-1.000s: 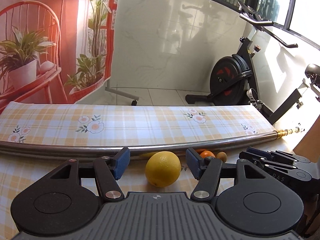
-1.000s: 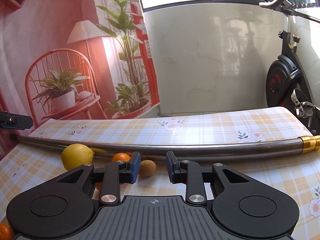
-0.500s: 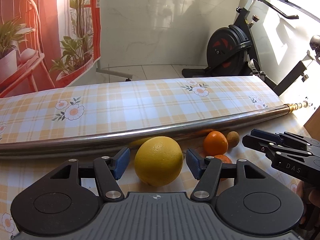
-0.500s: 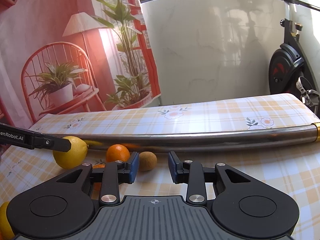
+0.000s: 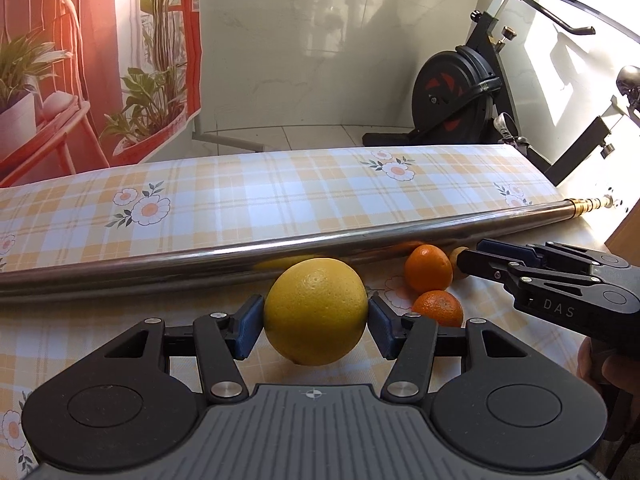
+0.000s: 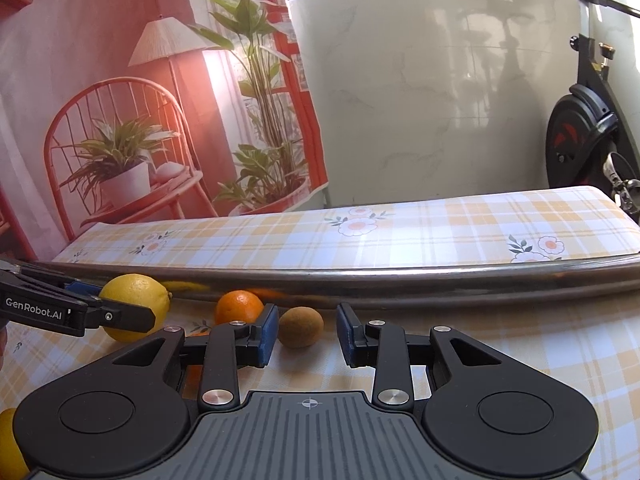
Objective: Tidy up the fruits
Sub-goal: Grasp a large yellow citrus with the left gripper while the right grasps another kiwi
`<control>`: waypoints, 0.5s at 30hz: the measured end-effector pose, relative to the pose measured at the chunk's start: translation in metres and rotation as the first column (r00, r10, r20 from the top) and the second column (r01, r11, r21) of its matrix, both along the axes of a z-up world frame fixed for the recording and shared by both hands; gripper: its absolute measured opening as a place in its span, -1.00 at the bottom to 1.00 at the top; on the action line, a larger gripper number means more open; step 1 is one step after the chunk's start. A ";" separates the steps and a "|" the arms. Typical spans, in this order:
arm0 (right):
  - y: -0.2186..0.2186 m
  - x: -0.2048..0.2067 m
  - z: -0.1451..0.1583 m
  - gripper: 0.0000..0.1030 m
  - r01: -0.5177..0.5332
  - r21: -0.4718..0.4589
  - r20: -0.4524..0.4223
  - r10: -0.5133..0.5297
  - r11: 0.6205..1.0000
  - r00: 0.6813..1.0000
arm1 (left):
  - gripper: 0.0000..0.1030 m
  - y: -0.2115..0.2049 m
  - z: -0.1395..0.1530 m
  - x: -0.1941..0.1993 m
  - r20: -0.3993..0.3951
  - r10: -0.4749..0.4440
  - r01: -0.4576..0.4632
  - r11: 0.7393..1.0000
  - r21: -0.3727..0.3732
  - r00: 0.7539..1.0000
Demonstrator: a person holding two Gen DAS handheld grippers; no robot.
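A large yellow lemon [image 5: 316, 312] sits on the checked tablecloth between the blue pads of my left gripper [image 5: 316, 326], which touch its sides. It also shows in the right wrist view [image 6: 134, 300]. Two oranges [image 5: 428, 268] [image 5: 438, 307] lie to its right. A brown kiwi [image 6: 301, 326] lies just ahead of my right gripper [image 6: 307, 334], whose jaws stand open on either side of it, apart from it. The right gripper shows from the side in the left wrist view [image 5: 472, 258].
A long steel tube [image 5: 280, 252] lies across the table right behind the fruit. Another yellow fruit [image 6: 8, 444] is at the lower left edge of the right wrist view. An exercise bike [image 5: 460, 96] stands beyond the table.
My left gripper moved forward around the lemon and its pads closed against it. My right gripper moved forward, and the kiwi now lies between its open fingertips.
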State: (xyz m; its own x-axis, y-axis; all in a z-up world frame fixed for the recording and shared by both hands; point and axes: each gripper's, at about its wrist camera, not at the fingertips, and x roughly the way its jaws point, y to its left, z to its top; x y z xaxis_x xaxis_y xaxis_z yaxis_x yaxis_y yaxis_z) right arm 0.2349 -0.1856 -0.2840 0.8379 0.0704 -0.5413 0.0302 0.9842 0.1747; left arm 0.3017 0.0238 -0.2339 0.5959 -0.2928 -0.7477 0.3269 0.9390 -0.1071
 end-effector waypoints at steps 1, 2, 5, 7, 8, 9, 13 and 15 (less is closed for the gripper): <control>0.001 0.003 -0.001 -0.41 -0.003 -0.003 -0.007 0.003 1.000 1.000 | 0.14 0.002 0.003 -0.003 0.005 0.005 -0.005 1.000 -0.009 1.000; 0.002 0.005 -0.001 -0.41 -0.005 -0.005 -0.011 0.005 1.000 1.000 | 0.14 0.004 0.008 -0.007 0.013 0.011 -0.011 1.000 -0.021 1.000; 0.005 0.013 -0.003 -0.41 -0.013 -0.010 -0.032 0.013 1.000 0.999 | 0.14 0.010 0.019 -0.019 0.028 0.021 -0.019 0.998 -0.057 0.999; 0.006 0.018 -0.005 -0.41 -0.024 -0.009 -0.064 0.023 1.000 0.998 | 0.14 0.014 0.026 -0.028 0.037 0.026 -0.024 0.997 -0.075 0.999; 0.006 0.019 -0.006 -0.41 -0.027 -0.005 -0.073 0.026 1.000 0.997 | 0.14 0.014 0.029 -0.034 0.044 0.028 -0.025 0.997 -0.074 0.999; 0.005 0.020 -0.007 -0.41 -0.028 0.001 -0.079 0.028 1.000 0.996 | 0.14 0.014 0.032 -0.040 0.055 0.031 -0.027 0.997 -0.069 0.998; 0.006 0.018 -0.008 -0.49 -0.029 0.011 -0.071 0.029 1.000 0.997 | 0.14 0.019 0.043 -0.068 0.082 0.046 -0.039 0.995 -0.092 0.996; 0.006 0.014 -0.007 -0.49 -0.030 0.016 -0.059 0.031 0.999 0.998 | 0.14 0.021 0.047 -0.082 0.078 0.051 -0.043 0.993 -0.108 0.996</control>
